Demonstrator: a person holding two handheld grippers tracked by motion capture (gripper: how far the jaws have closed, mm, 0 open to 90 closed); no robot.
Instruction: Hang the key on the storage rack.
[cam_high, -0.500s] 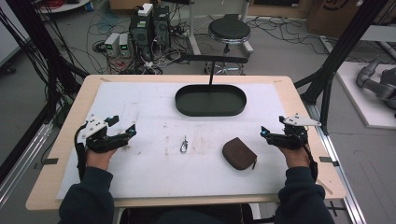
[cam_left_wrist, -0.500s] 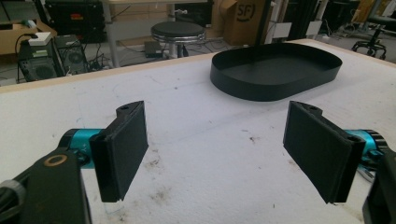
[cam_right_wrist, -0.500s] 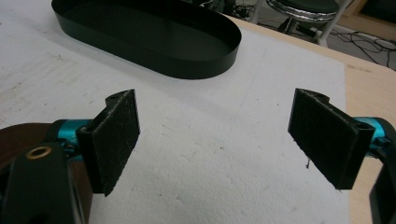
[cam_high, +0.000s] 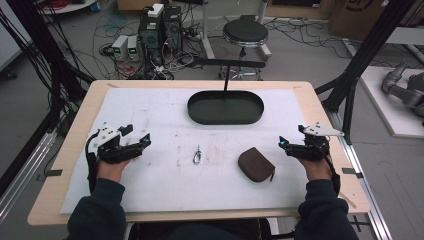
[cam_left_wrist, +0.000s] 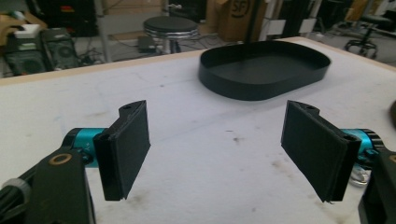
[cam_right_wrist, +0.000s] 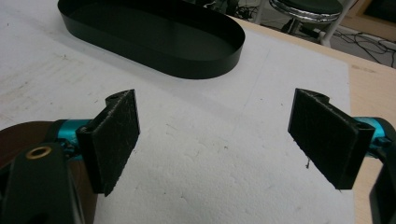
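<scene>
Tray (cam_high: 225, 119): far middle of the mat.
Pouch (cam_high: 255, 164), clip (cam_high: 197, 154): nearer than the tray, apart.
Left gripper (cam_high: 136, 138): jaws wide, empty, left of the tray.
Right gripper (cam_high: 286, 145): jaws wide, empty, right of the tray.

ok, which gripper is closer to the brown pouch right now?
Right. The right gripper sits just beside the brown pouch, off its right side, jaws open. The left gripper is across the white mat, beyond the small metal clip, also open.
</scene>
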